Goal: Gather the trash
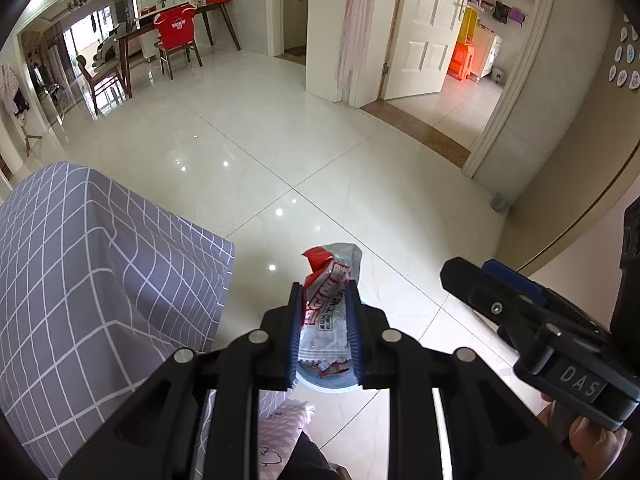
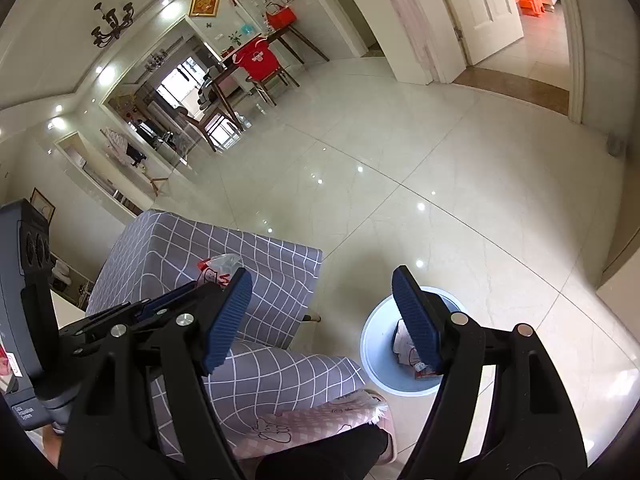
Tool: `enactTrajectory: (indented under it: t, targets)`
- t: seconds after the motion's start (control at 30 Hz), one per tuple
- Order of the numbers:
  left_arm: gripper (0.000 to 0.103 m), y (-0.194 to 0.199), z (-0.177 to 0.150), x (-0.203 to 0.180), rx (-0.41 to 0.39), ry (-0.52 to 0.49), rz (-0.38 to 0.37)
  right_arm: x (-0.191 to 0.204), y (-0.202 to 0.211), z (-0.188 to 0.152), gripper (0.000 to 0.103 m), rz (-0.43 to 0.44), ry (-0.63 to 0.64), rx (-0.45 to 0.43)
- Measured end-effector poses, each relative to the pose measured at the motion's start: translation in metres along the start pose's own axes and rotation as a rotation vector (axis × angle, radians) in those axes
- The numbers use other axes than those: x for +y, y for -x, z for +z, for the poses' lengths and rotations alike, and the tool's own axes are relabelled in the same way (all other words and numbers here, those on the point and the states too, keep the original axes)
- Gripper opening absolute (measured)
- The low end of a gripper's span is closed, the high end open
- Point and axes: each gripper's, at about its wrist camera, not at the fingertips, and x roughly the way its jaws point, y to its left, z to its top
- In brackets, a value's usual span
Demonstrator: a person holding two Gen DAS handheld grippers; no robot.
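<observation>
Left gripper [image 1: 325, 312] jaws clamp a red-and-white wrapper [image 1: 326, 304], print unreadable; right gripper [image 2: 322, 320], marked "DAS", jaws wide, empty, above bin [image 2: 374, 354].

A crumpled red-and-white plastic snack wrapper [image 1: 326, 300] sits between the left gripper's [image 1: 326, 308] 2 pads, above a round pale-blue plastic bin [image 2: 374, 350] on the floor, right of the grey grid-patterned cloth-covered table [image 2: 208, 248]. Wrappers lie in the bin.

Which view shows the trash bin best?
The right wrist view: the light blue trash bin shows its rim and wrappers inside, partly behind a blue pad. The left wrist view shows only a sliver beneath the held wrapper.
</observation>
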Motion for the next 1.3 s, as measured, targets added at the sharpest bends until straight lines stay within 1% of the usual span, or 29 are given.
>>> enactTrajectory:
  t: [0.4,0.5,0.57,0.63,0.7,0.73,0.77,0.8,0.9,1.0,1.07,1.2,1.3]
  targets:
    - [0.02,-0.003,0.001,-0.007,0.002,-0.013,-0.01,-0.002,0.01,0.0,0.072,-0.001,-0.013,-0.025]
    - [0.021,-0.004,-0.001,-0.007,0.002,-0.018,-0.014,-0.004,0.016,-0.001,0.072,-0.026,-0.014,-0.048]
    - [0.021,-0.003,0.0,-0.008,0.002,-0.019,-0.018,-0.004,0.023,0.0,0.072,-0.054,-0.005,-0.079]
    - [0.024,-0.001,0.001,-0.011,-0.002,-0.018,-0.021,-0.003,0.031,0.0,0.072,-0.068,-0.006,-0.111]
    - [0.043,0.001,0.001,-0.009,-0.003,-0.017,-0.015,-0.003,0.039,0.001,0.072,-0.079,-0.008,-0.142]
    - [0.065,0.004,0.002,-0.009,-0.008,-0.015,-0.002,-0.003,0.042,0.001,0.072,-0.081,-0.009,-0.154]
    - [0.073,0.007,0.002,-0.008,-0.017,-0.014,0.008,-0.002,0.047,0.001,0.072,-0.082,-0.01,-0.166]
    - [0.073,0.013,0.002,-0.008,-0.036,-0.013,0.017,-0.002,0.05,0.002,0.072,-0.084,-0.009,-0.171]
    - [0.074,0.023,0.002,-0.007,-0.041,-0.004,0.023,0.0,0.058,0.002,0.072,-0.081,-0.004,-0.182]
    - [0.077,0.038,-0.001,-0.006,-0.055,0.001,0.049,0.005,0.065,-0.001,0.072,-0.073,0.005,-0.184]
    - [0.081,0.052,-0.005,-0.004,-0.075,0.01,0.074,0.013,0.07,-0.001,0.072,-0.07,0.018,-0.186]
    - [0.084,0.091,-0.012,0.001,-0.125,0.052,0.111,0.028,0.087,-0.007,0.072,-0.048,0.053,-0.199]
    - [0.086,0.126,-0.022,0.007,-0.177,0.088,0.156,0.044,0.102,-0.012,0.072,-0.03,0.092,-0.215]
